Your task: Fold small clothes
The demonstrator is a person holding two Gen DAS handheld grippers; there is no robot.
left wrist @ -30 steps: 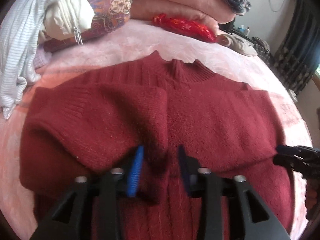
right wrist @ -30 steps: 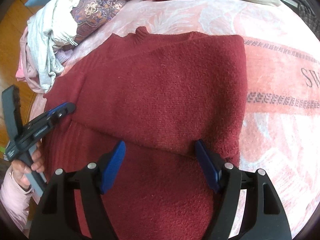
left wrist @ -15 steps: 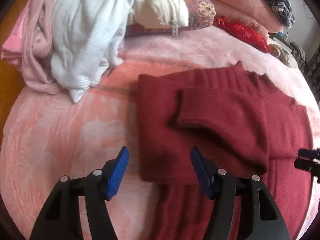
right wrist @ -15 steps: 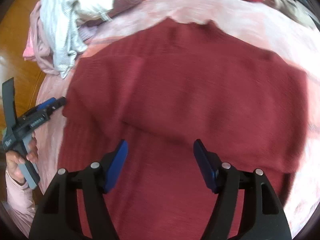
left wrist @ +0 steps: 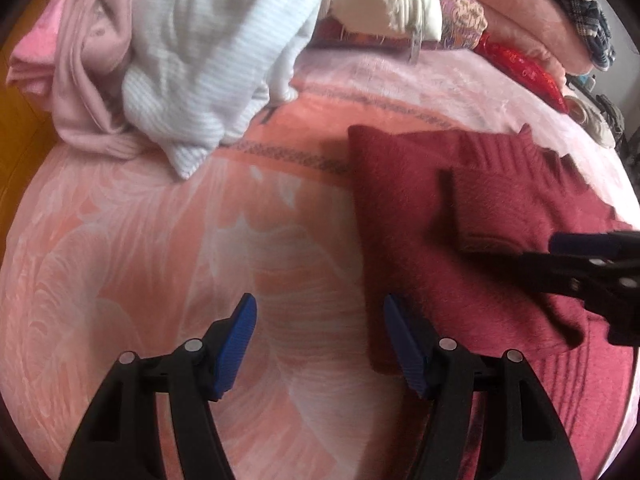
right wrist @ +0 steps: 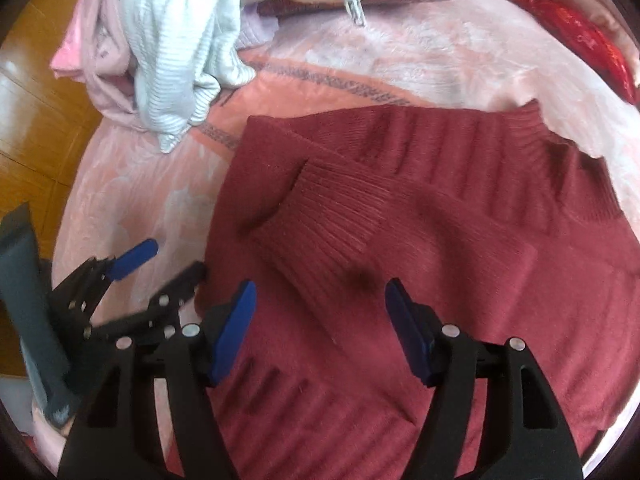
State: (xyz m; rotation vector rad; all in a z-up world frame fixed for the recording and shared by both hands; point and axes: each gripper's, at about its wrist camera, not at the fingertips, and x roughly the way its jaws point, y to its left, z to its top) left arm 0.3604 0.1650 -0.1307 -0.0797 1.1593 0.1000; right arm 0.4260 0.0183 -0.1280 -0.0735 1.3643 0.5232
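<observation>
We hold the left claw (left wrist: 318, 340) above the pink blanket (left wrist: 160, 260) on the bed, tipped steeply down, its blue pads spread and opening wider, with nothing between them. The dark red sweater (left wrist: 460, 220) lies flat on the blanket to the right of this claw, and its near left edge runs just behind the claw's right pad. One sleeve is folded across the sweater's front, with the ribbed cuff (right wrist: 320, 220) lying ahead of our right claw (right wrist: 320, 328). The right claw hangs over the sweater's lower part, pads apart and gripping nothing; red knit fills the gap below it. From the right wrist view the left claw (right wrist: 160, 264) shows down to the left, just beside the sweater's edge. Beyond both claws, up and to the left, a heap of pale clothes (left wrist: 192, 60) sits at the edge of the bed, a white ribbed top (right wrist: 172, 52) draped over it. A red pouch (left wrist: 524, 72) lies far ahead to the right
</observation>
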